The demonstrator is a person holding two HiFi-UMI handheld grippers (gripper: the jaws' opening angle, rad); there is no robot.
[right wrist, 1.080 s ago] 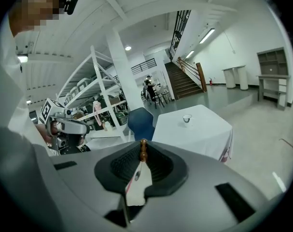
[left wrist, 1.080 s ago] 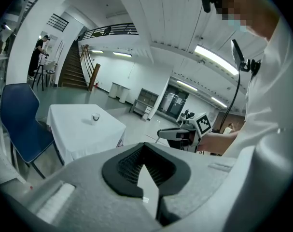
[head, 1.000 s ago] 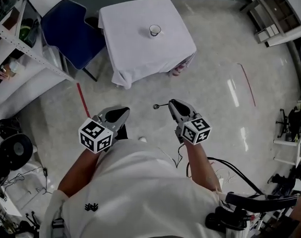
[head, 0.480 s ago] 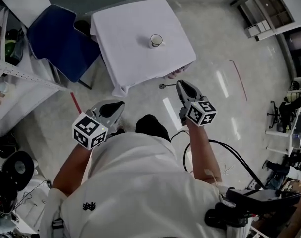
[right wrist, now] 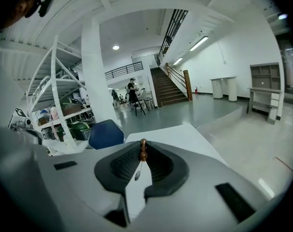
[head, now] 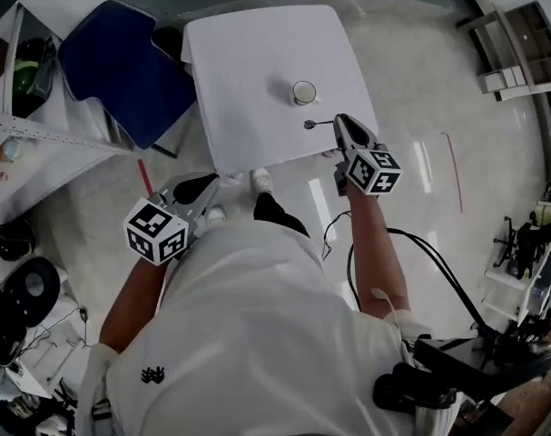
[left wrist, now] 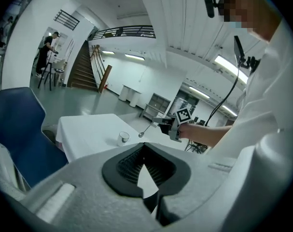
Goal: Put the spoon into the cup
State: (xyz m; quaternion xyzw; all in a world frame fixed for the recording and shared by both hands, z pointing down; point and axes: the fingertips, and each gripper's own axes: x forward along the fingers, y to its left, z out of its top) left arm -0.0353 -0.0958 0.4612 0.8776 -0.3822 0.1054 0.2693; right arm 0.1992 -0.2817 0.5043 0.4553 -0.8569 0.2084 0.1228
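A small white cup (head: 304,92) stands on the white-clothed table (head: 248,80). My right gripper (head: 340,127) is shut on the spoon (head: 315,123), which sticks out to the left over the table's near right edge, just short of the cup. In the right gripper view the spoon's brown handle end (right wrist: 143,150) sits pinched at the tips of the right gripper (right wrist: 143,154). My left gripper (head: 201,189) hangs over the floor beside the table's near left corner, jaws together and empty. From the left gripper (left wrist: 144,151) view I see the cup (left wrist: 122,137), spoon (left wrist: 145,129) and right gripper (left wrist: 169,125).
A blue chair (head: 121,57) stands against the table's left side. Metal shelving (head: 12,71) runs along the left. Black cables (head: 438,280) trail over the floor at the right, near a red tape line (head: 457,171). A person (right wrist: 132,88) stands far off by the stairs.
The table has come much closer as both grippers travelled toward it. The right gripper has carried the spoon from over the floor to above the table's near right edge.
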